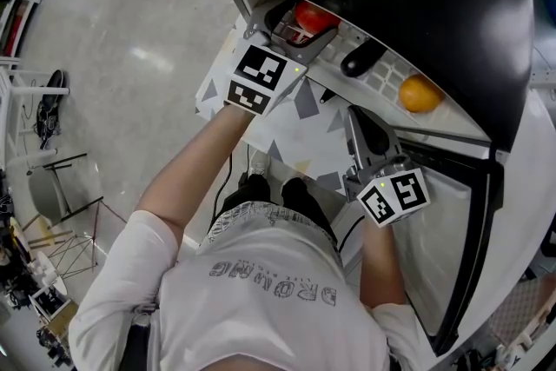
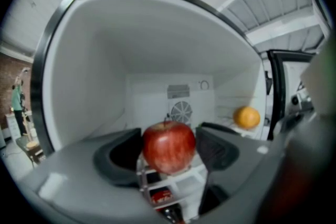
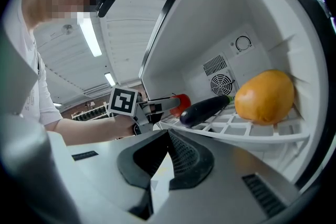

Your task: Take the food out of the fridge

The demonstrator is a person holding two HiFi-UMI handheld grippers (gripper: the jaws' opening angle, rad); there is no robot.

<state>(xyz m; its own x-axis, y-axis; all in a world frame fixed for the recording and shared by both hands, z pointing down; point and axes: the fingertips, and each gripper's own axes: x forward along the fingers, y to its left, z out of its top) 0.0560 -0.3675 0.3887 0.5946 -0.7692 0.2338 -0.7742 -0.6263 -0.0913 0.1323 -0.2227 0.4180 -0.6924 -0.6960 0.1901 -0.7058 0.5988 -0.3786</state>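
Here, the left tongs (image 2: 170, 140) are set wide open astride the apple (image 2: 168, 148), which sits on the fridge shelf (image 2: 181, 182), presumably so that it can be clamped, while the right tongs (image 3: 168, 136) are held shut and empty near the orange (image 3: 264, 96).

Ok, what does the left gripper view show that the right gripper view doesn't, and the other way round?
Only the left gripper view: the left gripper from behind, jaws apart, with the apple between them. Only the right gripper view: the eggplant, and the right gripper with its jaws together and nothing in them. Both: the apple, the orange and the rear fan.
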